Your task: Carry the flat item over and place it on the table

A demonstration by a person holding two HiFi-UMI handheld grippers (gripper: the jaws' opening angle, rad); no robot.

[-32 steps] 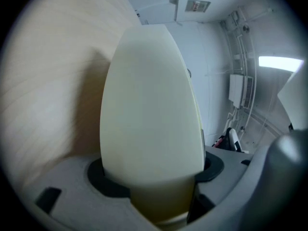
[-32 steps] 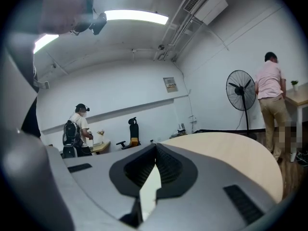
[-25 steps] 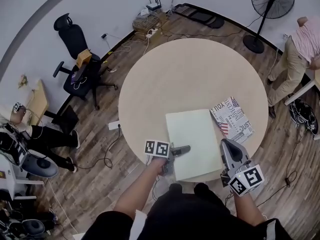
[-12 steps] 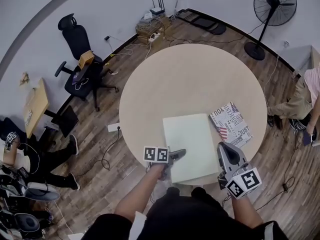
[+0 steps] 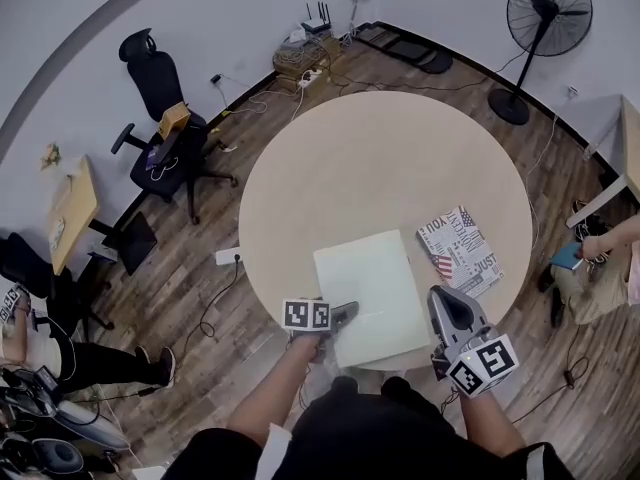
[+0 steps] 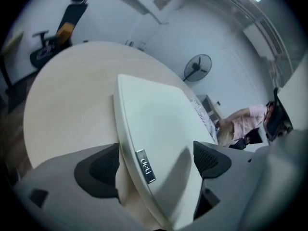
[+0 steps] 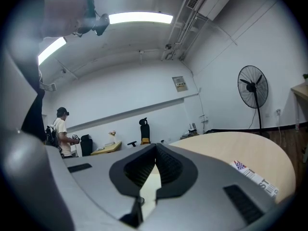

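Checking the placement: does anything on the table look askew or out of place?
The folder lies skewed at the table's near edge. One corner seems to overhang, between the left tool's jaws, which have just been opening. Nothing else stands out.

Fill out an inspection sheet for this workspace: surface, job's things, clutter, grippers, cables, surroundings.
Surface: round pale table, mostly bare.
Job's things: pale flat item on the table, at its near edge.
Clutter: printed paper beside the flat item.
Grippers: left gripper open, jaws just opening, flat item between them; right gripper jaws together.
Cables: loose cables on the floor by the wall.
Surroundings: office chair, standing fan, person at right.
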